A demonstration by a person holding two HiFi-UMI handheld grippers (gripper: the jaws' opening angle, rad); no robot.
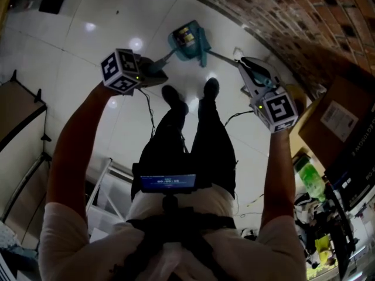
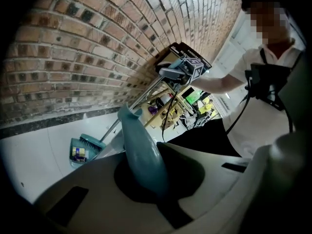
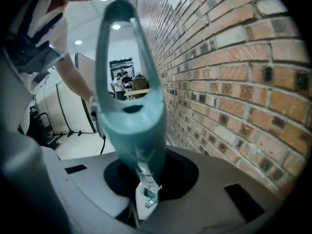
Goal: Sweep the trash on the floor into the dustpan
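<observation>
Left gripper (image 1: 153,70) clenches the tapered teal plastic dustpan handle (image 2: 142,155); right gripper (image 1: 251,81) grasps the teal looped broom handle (image 3: 129,96). Print on the yellow-and-blue packet (image 2: 78,152) is unreadable.

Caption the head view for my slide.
The left gripper holds the dustpan handle, the right gripper the broom; trash lies in the teal dustpan beside a brick wall.

No text you can read for sure, pale letters on the dark box (image 1: 358,148) at your right cropped and unclear, label on the cardboard box (image 1: 338,120) blurred, lit screen (image 1: 168,182) at your waist illegible.
</observation>
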